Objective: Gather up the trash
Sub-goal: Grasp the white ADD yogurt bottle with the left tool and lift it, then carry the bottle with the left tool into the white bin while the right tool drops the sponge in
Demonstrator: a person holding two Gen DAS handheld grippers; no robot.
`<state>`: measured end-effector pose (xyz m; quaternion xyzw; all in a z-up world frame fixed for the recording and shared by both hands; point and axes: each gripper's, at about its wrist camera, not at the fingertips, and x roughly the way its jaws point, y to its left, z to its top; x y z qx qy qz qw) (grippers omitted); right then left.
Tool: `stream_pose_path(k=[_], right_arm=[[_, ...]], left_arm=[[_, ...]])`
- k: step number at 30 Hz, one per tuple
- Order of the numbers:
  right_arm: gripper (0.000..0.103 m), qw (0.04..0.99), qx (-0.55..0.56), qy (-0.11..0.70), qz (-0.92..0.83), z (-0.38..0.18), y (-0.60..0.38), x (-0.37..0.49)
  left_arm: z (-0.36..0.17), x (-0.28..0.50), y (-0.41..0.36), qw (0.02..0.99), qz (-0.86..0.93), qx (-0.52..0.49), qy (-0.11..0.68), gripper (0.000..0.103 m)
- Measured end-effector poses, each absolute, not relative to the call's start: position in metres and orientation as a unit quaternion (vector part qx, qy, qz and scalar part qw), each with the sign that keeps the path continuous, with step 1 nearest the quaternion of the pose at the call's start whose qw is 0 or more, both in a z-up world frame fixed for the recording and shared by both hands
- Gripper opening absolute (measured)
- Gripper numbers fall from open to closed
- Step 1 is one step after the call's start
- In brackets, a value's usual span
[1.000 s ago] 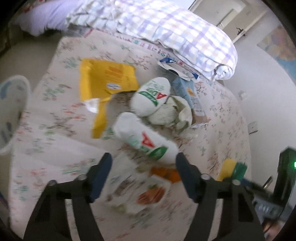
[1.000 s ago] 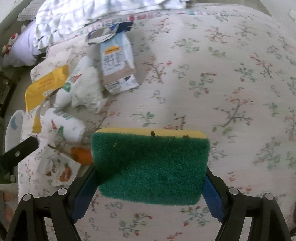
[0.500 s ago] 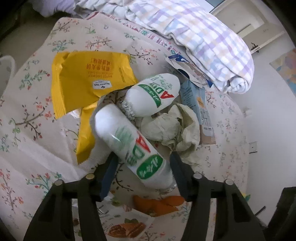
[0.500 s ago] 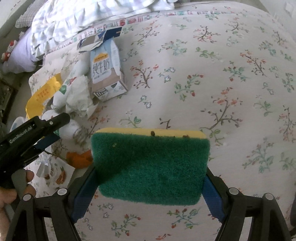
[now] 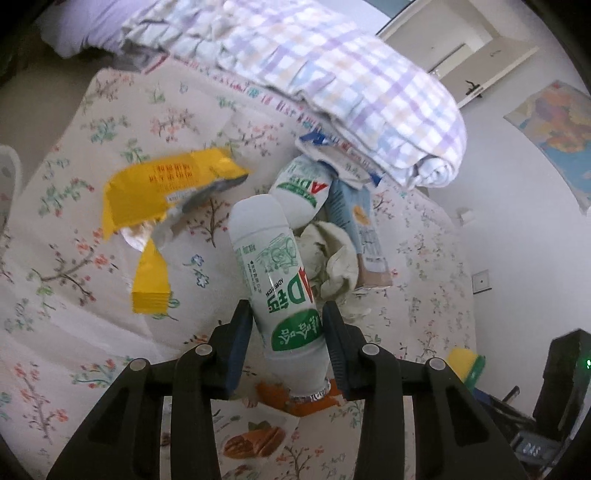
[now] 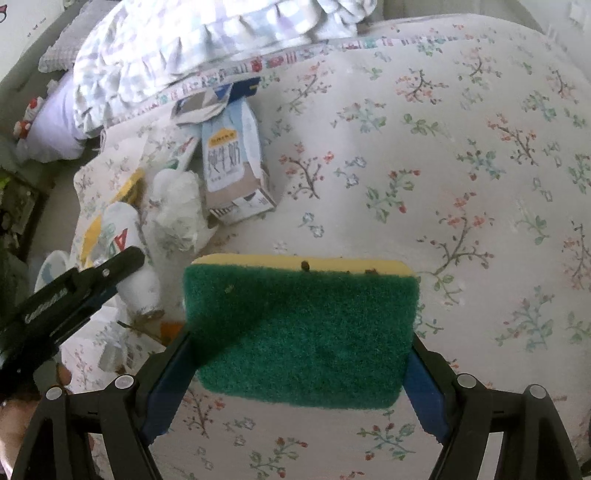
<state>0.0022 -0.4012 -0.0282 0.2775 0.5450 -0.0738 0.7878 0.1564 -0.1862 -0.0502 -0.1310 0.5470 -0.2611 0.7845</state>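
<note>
My left gripper is shut on a white plastic bottle with green and red print, raised a little off the floral bed sheet. Behind it lie a second white bottle, a crumpled paper wad, a milk carton and a yellow wrapper. An orange scrap and a nut-picture wrapper lie below the bottle. My right gripper is shut on a green and yellow sponge; the left gripper and the held bottle also show in the right wrist view.
A rolled checked quilt lies along the back of the bed. A purple pillow is at the far left. The milk carton and paper wad sit left of the sponge. A white round object is beside the bed on the left.
My left gripper moved in over the nearest bottle, closed on it and lifted it off the sheet. The right gripper kept holding the sponge and shifted slightly.
</note>
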Motion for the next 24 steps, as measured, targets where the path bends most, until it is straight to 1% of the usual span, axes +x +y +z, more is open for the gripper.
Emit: stream_pose_path(k=[8,24], right_arm=[[0.086,0.795,0.273,0.539,-0.058,-0.02,-0.381,0.015],[0.086,0.807,0.235,0.541,-0.001,-0.014,-0.286,0.058]], left_arm=[[-0.028,0.156,-0.145,0.802,-0.251,-0.135,0.525,0.041],[-0.007,0.162,-0.03,0.83,-0.182,-0.167,0.501,0.041]])
